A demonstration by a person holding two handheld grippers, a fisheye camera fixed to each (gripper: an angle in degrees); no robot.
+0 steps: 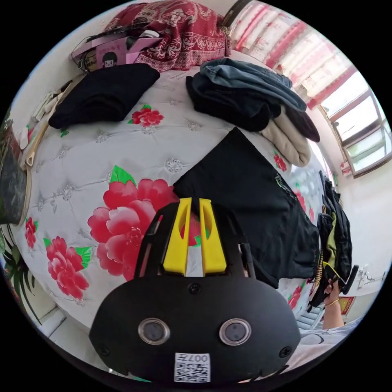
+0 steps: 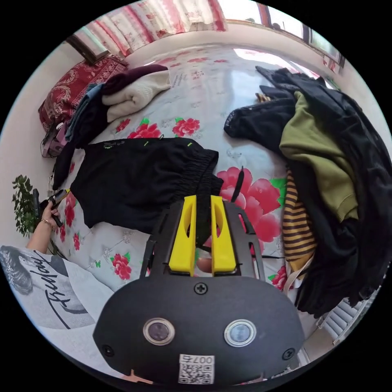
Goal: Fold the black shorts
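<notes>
The black shorts (image 1: 249, 192) lie flat on a white bedspread with red flowers (image 1: 122, 163); in the right gripper view the shorts (image 2: 134, 179) have their gathered waistband (image 2: 204, 167) nearest my jaws. My left gripper (image 1: 195, 202) has its yellow jaws almost together, tips at the shorts' near hem corner; whether they pinch the cloth is unclear. My right gripper (image 2: 203, 200) stands over the waistband edge with a narrow gap between its jaws and black cloth behind it. A hand holds the left gripper (image 2: 55, 200) at the far hem corner, and the right gripper (image 1: 337, 275) by the waistband.
A heap of dark, olive and striped clothes (image 2: 326, 171) lies right of the shorts. Folded garments (image 1: 249, 94) are stacked at the bed's far side, beside a folded black item (image 1: 102, 94) and a red patterned pillow (image 1: 179, 28). A plant (image 2: 22, 200) stands off the bed's edge.
</notes>
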